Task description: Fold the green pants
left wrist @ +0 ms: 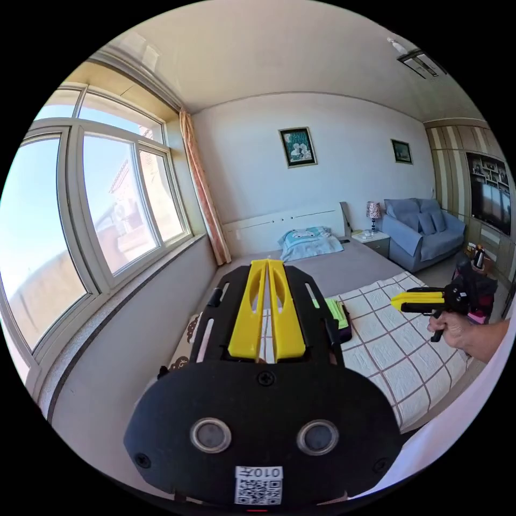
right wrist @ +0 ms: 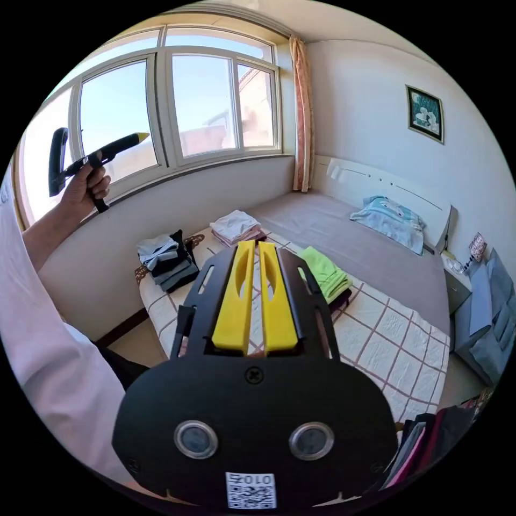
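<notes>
Right tongs: jaws closed, empty, above the bed. Folded green pants lie just beyond, right of them.

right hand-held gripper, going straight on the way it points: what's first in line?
Probably the quilt on the bed: the right hand-held gripper aims down between the white stack and the green pants, nothing nearer. Depth is unclear.

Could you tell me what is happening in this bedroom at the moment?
A person holds both grippers up in the air, jaws closed on nothing. The green pants already lie folded on the checked bedspread, on top of a darker garment. Two other folded stacks sit nearer the window. The left gripper and the right gripper touch no clothing.
</notes>
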